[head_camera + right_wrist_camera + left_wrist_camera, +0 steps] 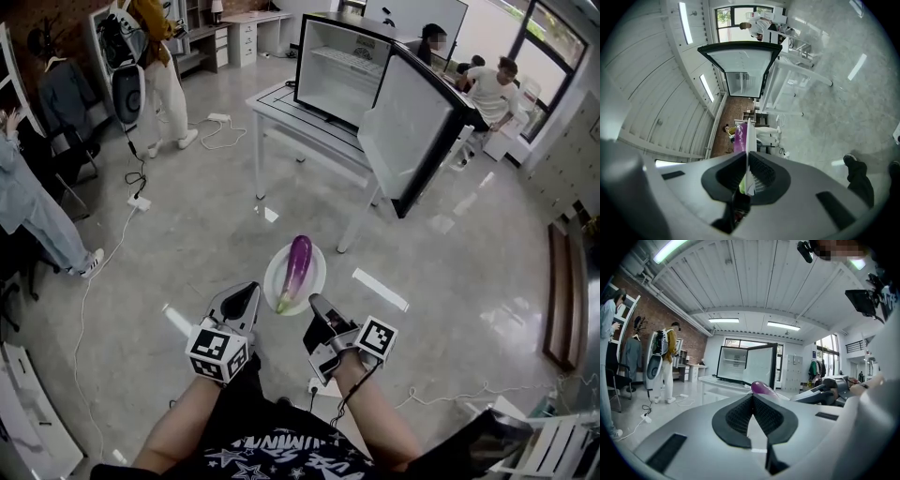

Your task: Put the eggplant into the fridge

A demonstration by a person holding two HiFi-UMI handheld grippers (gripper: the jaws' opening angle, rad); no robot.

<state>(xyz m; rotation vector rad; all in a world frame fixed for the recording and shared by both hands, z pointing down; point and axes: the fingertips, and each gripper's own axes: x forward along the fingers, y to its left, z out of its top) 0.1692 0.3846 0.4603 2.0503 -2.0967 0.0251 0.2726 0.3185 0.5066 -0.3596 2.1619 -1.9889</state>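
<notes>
I can read no text surely. My black shirt (281,452) bears white letters, too small and cut off. The cubes on my left gripper (249,292) and right gripper (318,304) show only square markers.

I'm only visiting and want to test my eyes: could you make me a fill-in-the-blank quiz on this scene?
1. The purple eggplant lies on a white ____.
2. The door of the fridge stands ____.
3. The fridge sits on a white ____.
Missing words: plate; open; table.
</notes>
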